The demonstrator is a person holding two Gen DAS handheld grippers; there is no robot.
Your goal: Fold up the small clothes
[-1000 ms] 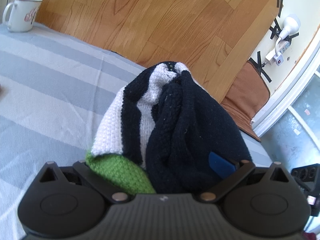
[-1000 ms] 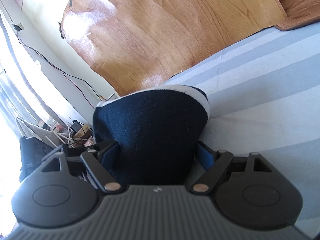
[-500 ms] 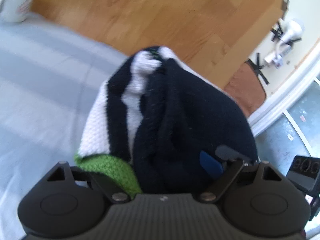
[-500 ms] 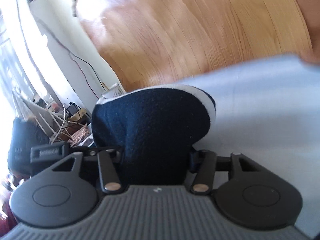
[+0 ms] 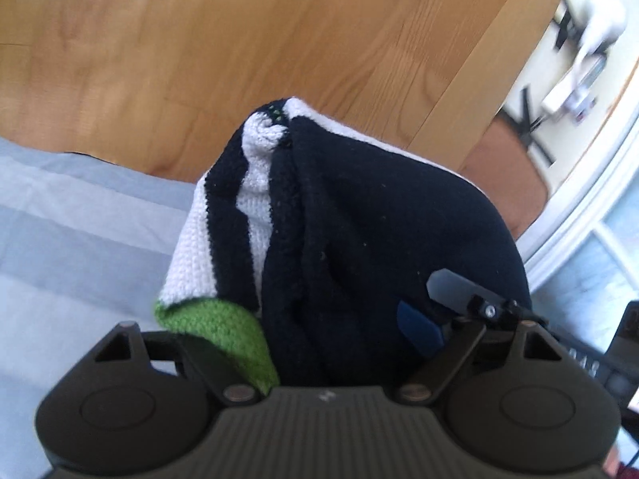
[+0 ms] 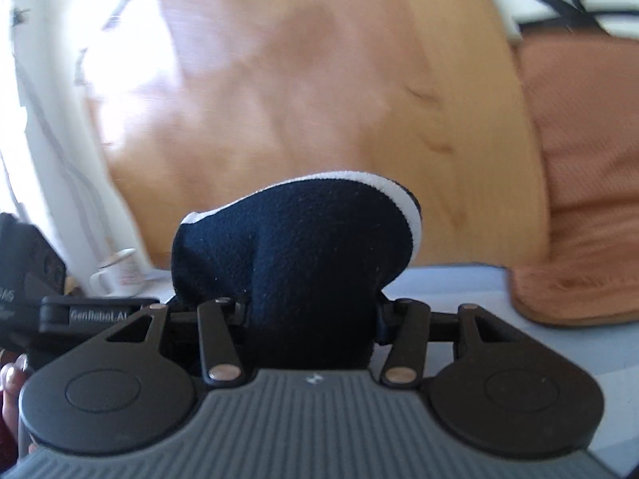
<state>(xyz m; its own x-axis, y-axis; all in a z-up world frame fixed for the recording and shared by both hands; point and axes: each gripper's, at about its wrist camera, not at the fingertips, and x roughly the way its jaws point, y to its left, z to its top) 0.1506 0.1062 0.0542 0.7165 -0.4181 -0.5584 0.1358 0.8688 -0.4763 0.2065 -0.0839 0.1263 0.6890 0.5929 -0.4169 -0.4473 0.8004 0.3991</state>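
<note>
Left tool (image 5: 319,311): closed on a bunched knit garment (image 5: 359,219); one blue pad (image 5: 419,327) presses its dark side, the other pad is hidden under the green hem. Jaws have just been closing, with the knit between them.
Right tool (image 6: 311,315): clamped on a dark navy fold (image 6: 295,247) with a white edge; the cloth fills the gap between the jaws. Jaws have just been closing on it too.
Garment: navy with white stripes and a green hem (image 5: 215,327), gathered to a peak that stands up in front of the left camera. Held in the air over the surface's far edge (both views blurred, so fine detail is lost). Whether the navy fold in the right tool is the same piece, I cannot tell.
Surface (image 5: 72,215): covered in a pale blue-and-grey striped cloth; only its far edge shows in both views.
Floor (image 5: 239,40): wood boards beyond the far edge.
Mat (image 6: 579,159): brown, on the floor past the surface's far right corner.
Mug (image 6: 120,271): white, standing near the far left edge in the right view, well apart from the cloth.
Person: fingertips (image 6: 12,383) show at the lower left of the right view, beside the tool body.
</note>
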